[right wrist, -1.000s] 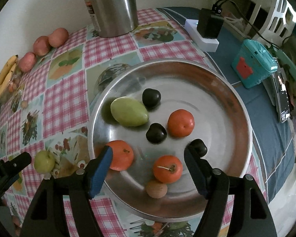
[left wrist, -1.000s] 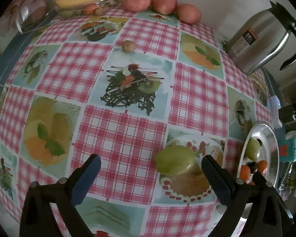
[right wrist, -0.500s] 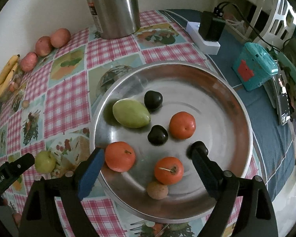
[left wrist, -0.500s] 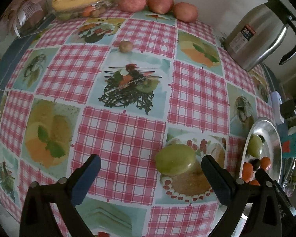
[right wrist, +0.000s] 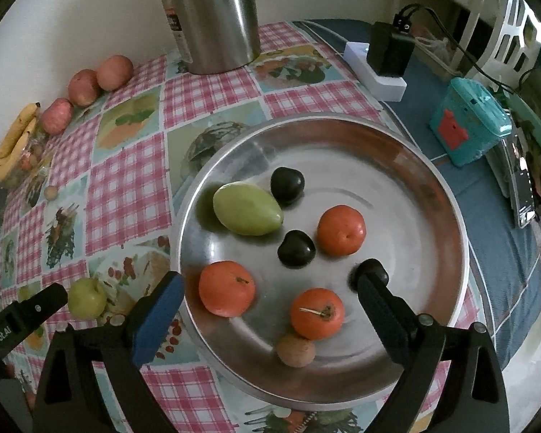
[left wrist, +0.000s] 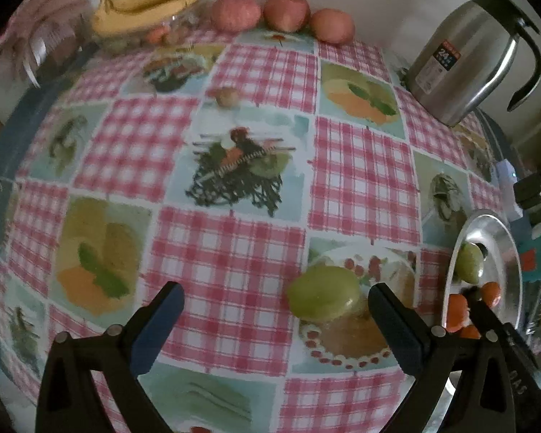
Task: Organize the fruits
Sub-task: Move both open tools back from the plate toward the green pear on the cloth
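A green fruit (left wrist: 322, 296) lies on the checked tablecloth just ahead of my open, empty left gripper (left wrist: 276, 310), nearer its right finger; it also shows in the right wrist view (right wrist: 86, 297). A round steel tray (right wrist: 447, 195) holds a green mango (right wrist: 247, 208), three orange fruits (right wrist: 341, 230), two dark fruits (right wrist: 295, 249) and a small brown one (right wrist: 295, 350). My right gripper (right wrist: 270, 288) is open and empty above the tray's near side. The tray shows at the right in the left wrist view (left wrist: 508, 238).
A steel kettle (right wrist: 212, 18) stands behind the tray. Three red apples (left wrist: 285, 12) and bananas (left wrist: 151, 0) sit at the far table edge. A small brown fruit (left wrist: 227, 96) lies mid-table. A power strip (right wrist: 375, 68) and teal box (right wrist: 469, 122) sit right of the tray.
The right gripper has drawn back and risen a little over the tray. The left gripper has shifted slightly; the green fruit stays put between its fingers' line.
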